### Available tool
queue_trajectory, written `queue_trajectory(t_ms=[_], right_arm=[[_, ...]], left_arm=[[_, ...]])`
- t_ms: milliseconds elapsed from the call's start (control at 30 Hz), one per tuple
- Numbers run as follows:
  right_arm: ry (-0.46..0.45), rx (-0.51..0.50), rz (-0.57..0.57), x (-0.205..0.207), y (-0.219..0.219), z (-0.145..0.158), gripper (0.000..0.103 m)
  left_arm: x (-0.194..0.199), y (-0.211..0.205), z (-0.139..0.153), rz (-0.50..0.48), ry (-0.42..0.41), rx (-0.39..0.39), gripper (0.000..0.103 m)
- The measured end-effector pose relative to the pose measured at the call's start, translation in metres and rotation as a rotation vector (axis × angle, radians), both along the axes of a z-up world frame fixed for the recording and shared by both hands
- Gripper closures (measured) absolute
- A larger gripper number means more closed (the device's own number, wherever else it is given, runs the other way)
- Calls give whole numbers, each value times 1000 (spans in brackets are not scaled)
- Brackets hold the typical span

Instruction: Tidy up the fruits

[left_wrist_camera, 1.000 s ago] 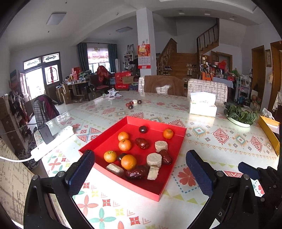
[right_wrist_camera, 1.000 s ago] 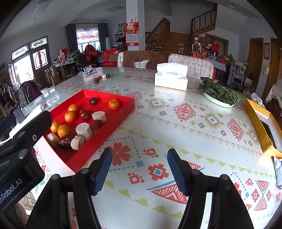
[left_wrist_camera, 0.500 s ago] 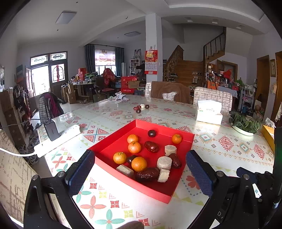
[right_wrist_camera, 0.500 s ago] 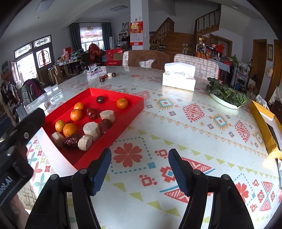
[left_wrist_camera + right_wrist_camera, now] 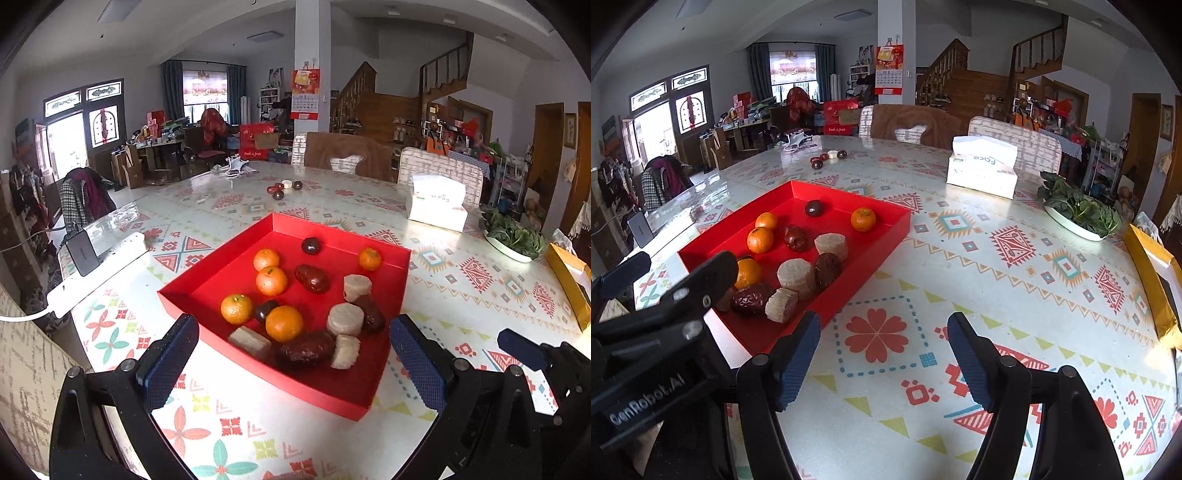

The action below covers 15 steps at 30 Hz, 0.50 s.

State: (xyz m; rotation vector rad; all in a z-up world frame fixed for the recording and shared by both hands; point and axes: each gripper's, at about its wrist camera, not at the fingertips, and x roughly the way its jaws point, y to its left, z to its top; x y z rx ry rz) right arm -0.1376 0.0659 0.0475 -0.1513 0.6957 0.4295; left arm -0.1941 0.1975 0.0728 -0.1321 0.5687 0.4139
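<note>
Left tongs point(image 5: 291, 354) spread wide, nothing between; red tray point(image 5: 384, 373) w/ fruit lies dead ahead on the desk point(image 5: 960, 266), long axis running away from us. Right tongs point(image 5: 884, 356) opening, empty, over bare desk; tray off to their left. We judge left nearer.

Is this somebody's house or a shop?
Most likely a house, a big open living and dining room. There is a dining table with chairs, a wooden staircase, and a wall calendar.
</note>
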Motion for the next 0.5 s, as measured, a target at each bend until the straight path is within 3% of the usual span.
queue_trajectory(t_ms=[500], right_arm=[[-10,11,12,6,4,9,27]], left_arm=[[20,11,2,13,28,-1,0]])
